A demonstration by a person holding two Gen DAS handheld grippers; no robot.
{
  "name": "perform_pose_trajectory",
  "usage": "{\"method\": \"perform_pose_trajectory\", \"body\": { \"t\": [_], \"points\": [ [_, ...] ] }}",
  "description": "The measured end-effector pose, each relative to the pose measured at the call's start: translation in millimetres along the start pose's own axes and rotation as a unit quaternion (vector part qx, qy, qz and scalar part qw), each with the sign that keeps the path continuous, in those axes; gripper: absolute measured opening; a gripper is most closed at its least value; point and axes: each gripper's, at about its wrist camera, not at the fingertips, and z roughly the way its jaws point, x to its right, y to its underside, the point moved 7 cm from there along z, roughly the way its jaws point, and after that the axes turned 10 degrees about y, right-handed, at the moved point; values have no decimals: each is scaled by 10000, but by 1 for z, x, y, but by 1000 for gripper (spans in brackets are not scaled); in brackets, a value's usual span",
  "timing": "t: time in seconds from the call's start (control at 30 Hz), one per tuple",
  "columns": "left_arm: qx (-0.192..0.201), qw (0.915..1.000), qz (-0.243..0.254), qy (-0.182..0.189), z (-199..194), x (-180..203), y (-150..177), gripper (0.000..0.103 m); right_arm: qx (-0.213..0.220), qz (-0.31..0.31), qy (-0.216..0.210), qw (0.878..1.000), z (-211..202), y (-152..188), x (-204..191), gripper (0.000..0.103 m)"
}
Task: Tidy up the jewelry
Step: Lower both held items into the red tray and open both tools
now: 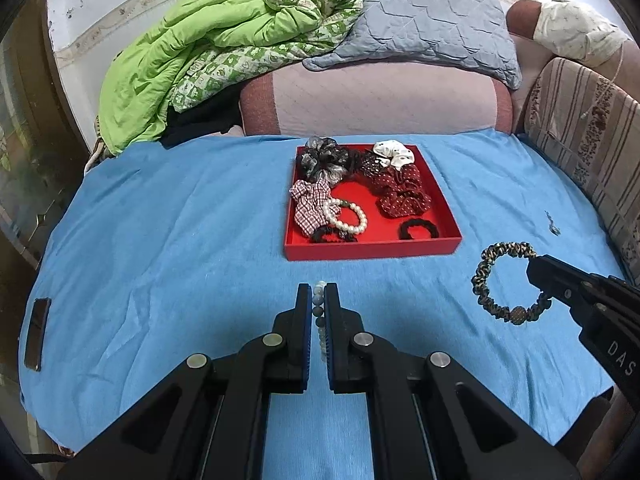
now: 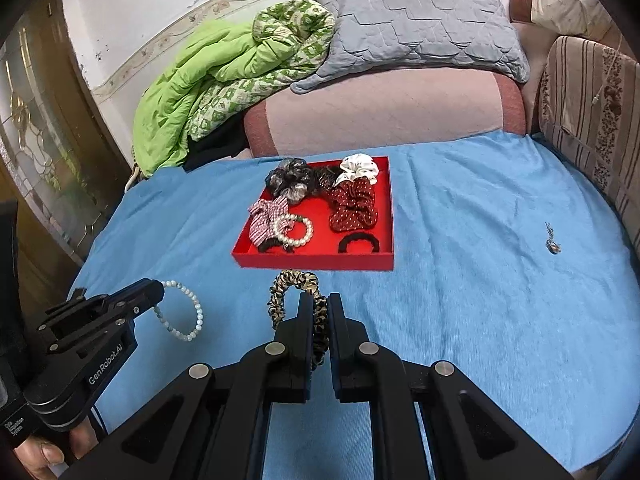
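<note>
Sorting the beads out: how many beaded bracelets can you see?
2: a white pearl bracelet in the red tray, a pale bead bracelet held by the left gripper. Scrunchies may hide more.

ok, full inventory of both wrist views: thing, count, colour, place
tray: 1, red, mid blue cloth
scrunchies: several, dark red dotted, white, grey-black, in tray
plaid bow: 1, red-white, tray left
pearl bracelet: 1, white, in tray
black hair ties: 2, tray front
bead bracelet: 1, pale blue-green, in left gripper
leopard hair band: 1, tan-black, in right gripper
small trinket: 1, dark, cloth right
quilt: 1, green, behind
pillow: 1, grey, behind
left gripper: black, shut
right gripper: black, shut
hand: 1, lower left
</note>
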Motion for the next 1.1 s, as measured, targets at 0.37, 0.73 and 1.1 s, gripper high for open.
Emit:
{"method": "perform_pose_trajectory", "body": {
  "t": [0.37,0.73,1.1],
  "points": [
    [-103,9999,10,22,42,-7,-34,6,-113,108,-114,9998,42,-32,4,8],
    [-139,9992,-93,354,86,-10,-78,6,-118,113,-230,9996,87,-67,2,8],
    [-338,9959,-319,781,130,-4,-90,6,-288,299,-478,9980,145,-103,0,8]
  ]
}}
